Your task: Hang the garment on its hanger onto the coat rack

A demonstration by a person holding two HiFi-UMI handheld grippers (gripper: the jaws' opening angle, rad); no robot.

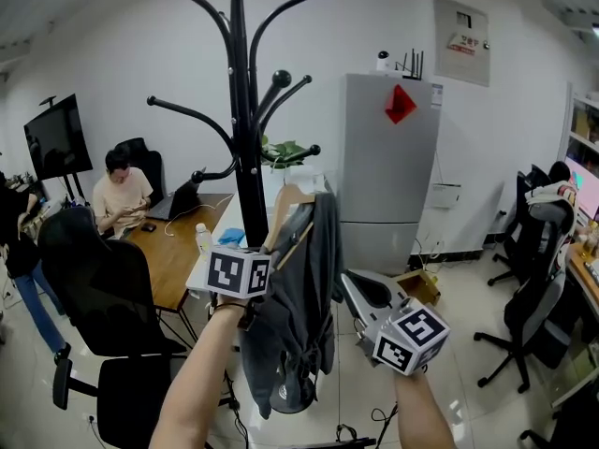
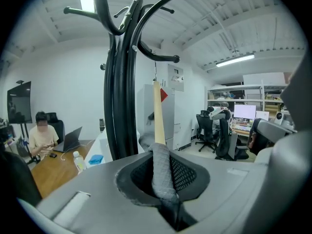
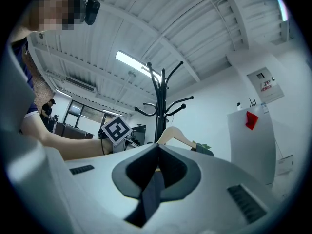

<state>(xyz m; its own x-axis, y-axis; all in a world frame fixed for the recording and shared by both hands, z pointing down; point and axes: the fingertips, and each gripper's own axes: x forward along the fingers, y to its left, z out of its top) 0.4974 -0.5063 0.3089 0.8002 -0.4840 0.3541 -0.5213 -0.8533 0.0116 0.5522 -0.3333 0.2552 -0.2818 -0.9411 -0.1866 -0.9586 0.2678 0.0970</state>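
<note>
The garment (image 1: 304, 325) and hanger (image 2: 158, 113) are being pinched in the left gripper's (image 2: 163, 179) fingers (image 2: 134, 172) for hooking onto the coat rack (image 1: 245, 110) beyond them; the right gripper's (image 3: 157, 152) fingers are being pressed together, empty.

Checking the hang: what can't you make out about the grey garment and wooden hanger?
Hook of the wooden hanger: head view, lost against the black coat rack.
Hem of the grey garment: left gripper view, under the left gripper.
Rack top: head view, past upper edge.
</note>
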